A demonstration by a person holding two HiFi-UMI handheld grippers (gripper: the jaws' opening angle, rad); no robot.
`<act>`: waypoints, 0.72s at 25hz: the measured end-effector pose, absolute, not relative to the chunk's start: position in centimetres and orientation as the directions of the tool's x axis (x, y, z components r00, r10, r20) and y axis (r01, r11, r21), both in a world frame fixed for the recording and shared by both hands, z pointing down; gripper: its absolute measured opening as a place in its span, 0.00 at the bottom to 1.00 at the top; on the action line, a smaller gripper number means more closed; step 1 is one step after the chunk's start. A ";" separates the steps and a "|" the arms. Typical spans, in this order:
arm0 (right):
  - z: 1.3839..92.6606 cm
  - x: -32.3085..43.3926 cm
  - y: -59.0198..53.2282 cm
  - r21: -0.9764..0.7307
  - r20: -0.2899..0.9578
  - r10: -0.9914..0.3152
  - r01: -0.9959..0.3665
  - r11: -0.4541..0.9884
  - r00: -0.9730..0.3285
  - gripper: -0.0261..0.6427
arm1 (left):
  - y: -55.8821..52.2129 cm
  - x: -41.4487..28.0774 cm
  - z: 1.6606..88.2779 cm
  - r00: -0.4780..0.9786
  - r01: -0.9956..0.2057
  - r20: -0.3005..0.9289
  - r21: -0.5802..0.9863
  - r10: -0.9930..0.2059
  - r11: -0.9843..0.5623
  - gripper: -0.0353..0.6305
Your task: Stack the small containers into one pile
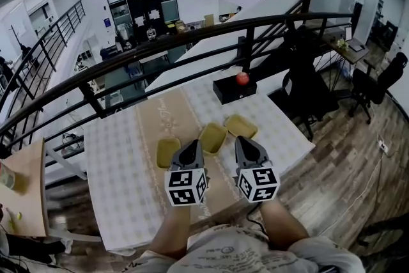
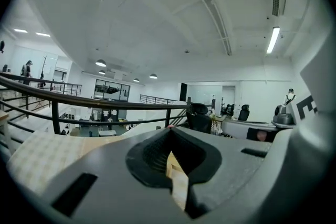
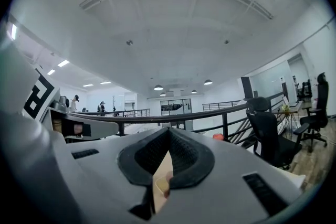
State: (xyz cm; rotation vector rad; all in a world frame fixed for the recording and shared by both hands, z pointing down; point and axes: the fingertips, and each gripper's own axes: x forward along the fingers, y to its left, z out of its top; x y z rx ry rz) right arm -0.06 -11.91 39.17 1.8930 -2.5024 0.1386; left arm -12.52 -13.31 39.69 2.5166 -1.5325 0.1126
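Small yellow containers x3: unstacked on table, 11–1 o'clock ahead of grippers | est. light, stiff, shallow, may slide; take by rim | L gripper & R gripper: jaws closed, empty.

Bright, even light falls from ceiling strip lights and round downlights, so shadows on the desk are faint. Every view bulges strongly, with black rounded corners. Close to the lens, the left tongs and right tongs look soft.
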 end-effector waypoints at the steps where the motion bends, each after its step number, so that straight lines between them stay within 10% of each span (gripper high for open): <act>1: 39.4 -0.1 -12.3 -0.073 0.059 -0.960 -0.960 0.269 -0.273 0.04 | -13.7 -12.8 40.0 0.459 -0.888 0.170 0.129 -0.872 -0.442 0.06; 18: 42.1 3.2 -17.1 -0.137 0.087 -0.941 -0.940 0.314 -0.327 0.04 | -17.2 -11.0 42.1 0.378 -0.925 0.226 0.119 -0.898 -0.360 0.06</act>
